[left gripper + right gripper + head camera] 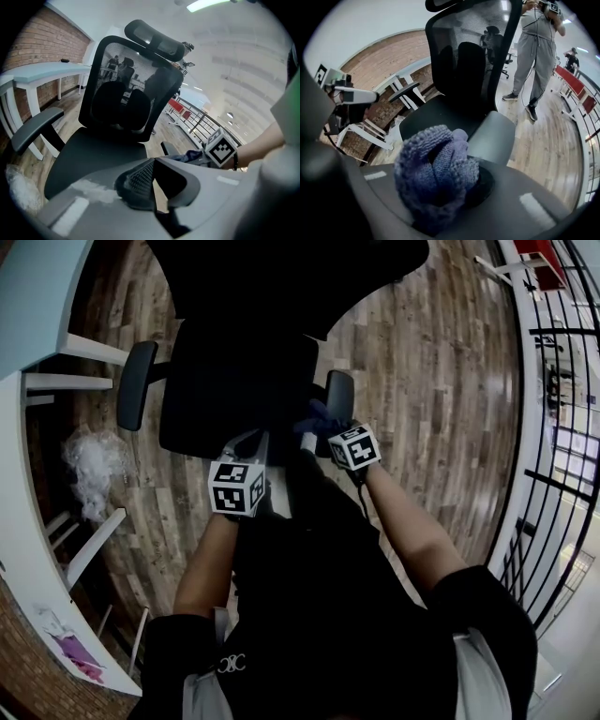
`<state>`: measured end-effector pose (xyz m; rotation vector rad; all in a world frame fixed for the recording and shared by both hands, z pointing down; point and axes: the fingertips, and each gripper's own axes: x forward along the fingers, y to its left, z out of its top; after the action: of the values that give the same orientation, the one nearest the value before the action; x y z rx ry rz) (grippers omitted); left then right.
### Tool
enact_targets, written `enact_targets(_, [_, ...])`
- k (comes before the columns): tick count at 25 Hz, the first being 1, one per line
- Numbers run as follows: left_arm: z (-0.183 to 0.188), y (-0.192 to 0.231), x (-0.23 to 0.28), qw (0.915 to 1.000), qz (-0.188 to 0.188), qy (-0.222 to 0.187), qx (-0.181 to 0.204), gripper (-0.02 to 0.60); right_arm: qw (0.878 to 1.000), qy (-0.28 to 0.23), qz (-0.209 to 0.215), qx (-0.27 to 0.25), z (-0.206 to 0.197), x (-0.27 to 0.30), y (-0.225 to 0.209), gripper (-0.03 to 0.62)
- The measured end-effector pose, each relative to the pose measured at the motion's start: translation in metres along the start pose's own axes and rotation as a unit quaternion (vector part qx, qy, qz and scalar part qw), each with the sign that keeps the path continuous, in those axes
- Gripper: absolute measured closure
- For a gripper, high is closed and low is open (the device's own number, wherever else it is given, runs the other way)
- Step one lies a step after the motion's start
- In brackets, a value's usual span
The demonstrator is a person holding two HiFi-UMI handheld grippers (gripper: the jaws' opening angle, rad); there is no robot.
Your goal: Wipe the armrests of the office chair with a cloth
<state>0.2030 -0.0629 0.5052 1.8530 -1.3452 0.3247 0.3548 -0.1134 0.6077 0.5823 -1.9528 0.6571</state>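
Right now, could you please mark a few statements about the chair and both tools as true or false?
1. The right tool grips a blue knitted cloth. True.
2. The cloth is by the armrest on the person's left. False: it is by the armrest on the person's right.
3. The left tool also holds a cloth. False: its jaws are shut on nothing.
4. The chair has a headrest. True.

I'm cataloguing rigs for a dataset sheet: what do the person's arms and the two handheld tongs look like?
The left tongs and right tongs are grey with black pads, each carrying a white cube with black square markers. A thin black cable trails from the right one. The sleeves are short and black.
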Motion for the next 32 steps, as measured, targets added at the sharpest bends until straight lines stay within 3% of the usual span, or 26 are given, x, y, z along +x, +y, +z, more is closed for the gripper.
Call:
enact_targets(7, [0.022, -0.011, 0.003, 0.9990, 0.029, -0.034, -0.005, 0.575, 1.000, -0.014, 0.001, 0.001, 0.041, 0.008, -0.045, 0.546])
enact_targets(14, [0.033, -0.016, 0.003, 0.9974, 0.060, -0.037, -0.016, 0.575, 1.000, -0.026, 0.004, 0.008, 0.076, 0.013, -0.086, 0.546])
enact_targets(22, [0.028, -0.022, 0.008, 0.9957, 0.081, -0.037, -0.024, 0.575, 0.999, -0.045, -0.003, 0.001, 0.092, 0.016, -0.113, 0.546])
enact_targets(32, [0.027, -0.035, 0.010, 0.9948, 0.093, -0.035, -0.022, 0.575, 0.996, -0.058, -0.019, 0.070, 0.077, 0.009, -0.153, 0.546])
